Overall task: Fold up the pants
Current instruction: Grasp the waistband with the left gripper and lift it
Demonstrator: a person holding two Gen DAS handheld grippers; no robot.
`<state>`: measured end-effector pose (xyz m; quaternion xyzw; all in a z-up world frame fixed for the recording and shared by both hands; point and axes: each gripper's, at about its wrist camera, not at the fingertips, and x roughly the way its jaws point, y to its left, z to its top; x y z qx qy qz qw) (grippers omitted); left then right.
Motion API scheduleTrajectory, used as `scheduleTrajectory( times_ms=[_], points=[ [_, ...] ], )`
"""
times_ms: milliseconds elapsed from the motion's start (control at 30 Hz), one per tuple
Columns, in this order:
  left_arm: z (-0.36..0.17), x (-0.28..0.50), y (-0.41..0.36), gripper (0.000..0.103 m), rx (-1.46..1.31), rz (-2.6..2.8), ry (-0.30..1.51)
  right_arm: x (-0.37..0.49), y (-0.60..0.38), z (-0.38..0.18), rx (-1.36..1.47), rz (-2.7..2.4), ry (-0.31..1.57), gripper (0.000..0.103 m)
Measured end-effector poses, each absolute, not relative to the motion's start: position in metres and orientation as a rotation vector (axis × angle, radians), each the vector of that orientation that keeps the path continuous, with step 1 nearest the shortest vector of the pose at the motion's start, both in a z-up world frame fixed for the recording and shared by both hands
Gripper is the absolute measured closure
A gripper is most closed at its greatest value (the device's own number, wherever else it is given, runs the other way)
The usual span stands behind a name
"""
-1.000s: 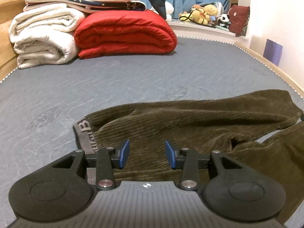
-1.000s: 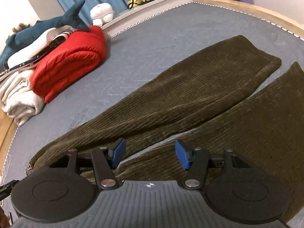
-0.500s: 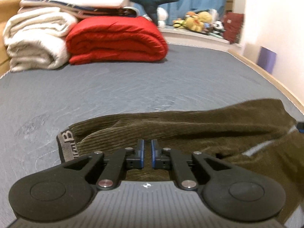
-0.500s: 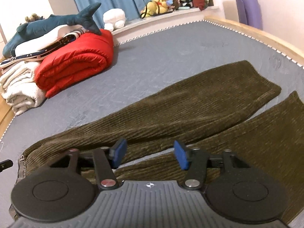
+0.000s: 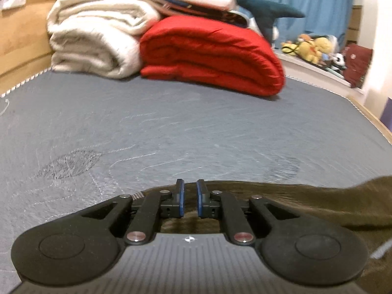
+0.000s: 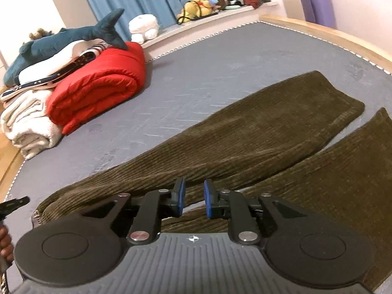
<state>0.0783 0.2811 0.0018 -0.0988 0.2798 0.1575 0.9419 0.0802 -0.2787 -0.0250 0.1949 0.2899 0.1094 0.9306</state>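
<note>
The left gripper [image 5: 189, 199] closed on the waistband edge of the pants [image 5: 306, 203] and dragged it sideways; the right gripper [image 6: 194, 201] narrowed its jaws around cloth.

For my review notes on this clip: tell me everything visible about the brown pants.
The pants are dark olive-brown ribbed corduroy, lying flat on the grey mattress. Both legs stretch out side by side with a narrow gap between them, hems squared off at the far end. A grey waistband edge shows at the near left. The right claw sits narrowed over the crotch area, the left claw narrowed at the waist edge; a firm pinch cannot be confirmed.
</note>
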Motion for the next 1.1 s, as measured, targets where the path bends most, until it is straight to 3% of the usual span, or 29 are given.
scheduleTrajectory(
  times_ms=[167, 267, 600, 633, 700, 767, 867, 1100],
  points=[
    [-0.017, 0.108, 0.288, 0.034, -0.155, 0.339, 0.613, 0.083, -0.275, -0.024, 0.377, 0.252, 0.598, 0.082],
    [-0.029, 0.121, 0.281, 0.017, -0.077, 0.361, 0.625, 0.088, -0.273, -0.026, 0.376, 0.246, 0.618, 0.082],
    [-0.059, 0.16, 0.286, 0.016, 0.008, 0.308, 0.724, 0.095, -0.266, -0.026, 0.367, 0.275, 0.633, 0.082],
    [-0.061, 0.162, 0.287, 0.017, 0.006, 0.295, 0.728, 0.096, -0.265, -0.027, 0.366, 0.276, 0.638, 0.082],
    [-0.066, 0.164, 0.289, 0.031, -0.001, 0.268, 0.736, 0.098, -0.262, -0.028, 0.361, 0.279, 0.645, 0.082],
    [-0.066, 0.164, 0.289, 0.071, -0.009, 0.229, 0.742, 0.099, -0.26, -0.029, 0.351, 0.28, 0.647, 0.082],
    [-0.061, 0.162, 0.275, 0.096, 0.067, 0.21, 0.722, 0.101, -0.26, -0.029, 0.343, 0.273, 0.649, 0.082],
    [-0.031, 0.139, 0.271, 0.1, 0.061, 0.183, 0.672, 0.101, -0.263, -0.029, 0.335, 0.244, 0.649, 0.082]
  ],
)
